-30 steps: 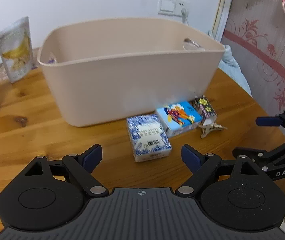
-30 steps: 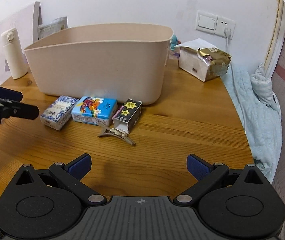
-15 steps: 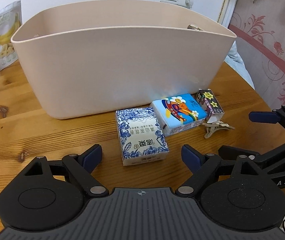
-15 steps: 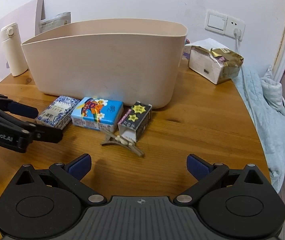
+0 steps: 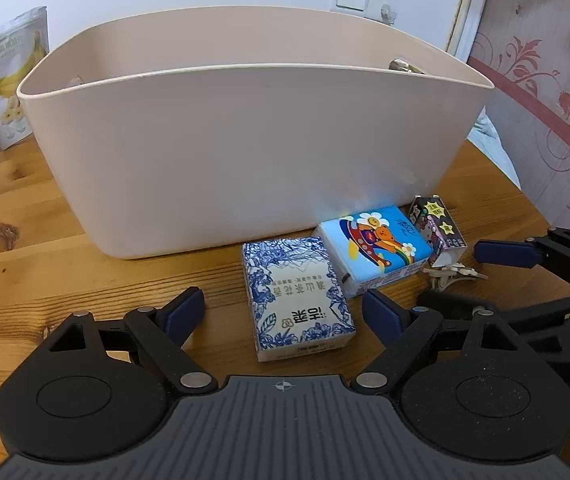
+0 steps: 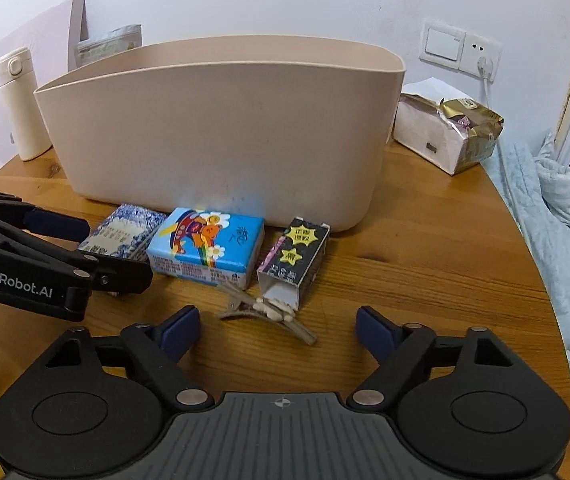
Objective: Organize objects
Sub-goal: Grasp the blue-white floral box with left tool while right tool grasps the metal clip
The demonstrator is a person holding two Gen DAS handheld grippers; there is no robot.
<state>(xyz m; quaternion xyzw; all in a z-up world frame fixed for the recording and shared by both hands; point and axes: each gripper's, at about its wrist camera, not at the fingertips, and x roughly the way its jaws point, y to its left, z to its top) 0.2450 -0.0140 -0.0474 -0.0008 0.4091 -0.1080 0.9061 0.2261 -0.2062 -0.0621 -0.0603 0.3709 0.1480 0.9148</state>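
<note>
1. The blue-and-white patterned tissue pack [image 5: 299, 296] lies on the round wooden table [image 6: 425, 264], just in front of the beige plastic tub [image 5: 253, 152]. To its right lie the bright blue cartoon tissue pack [image 6: 207, 246], the small black carton with yellow stars [image 6: 295, 264] and the pale hair clip [image 6: 269, 314].
2. Compared with a second ago, both grippers are nearer to these things, and the right gripper [image 6: 277, 330] has just been closing its jaws.
3. The left gripper [image 5: 283, 310] is open around the near end of the patterned pack. The right gripper is also open, with the hair clip just beyond its fingers.
4. A white wall with a switch [image 6: 445, 46] stands behind the table.

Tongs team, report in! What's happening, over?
Left tongs open at blue-and-white pack. Right tongs open, just narrowed, over hair clip. Bin waiting. Nothing blocking.
</note>
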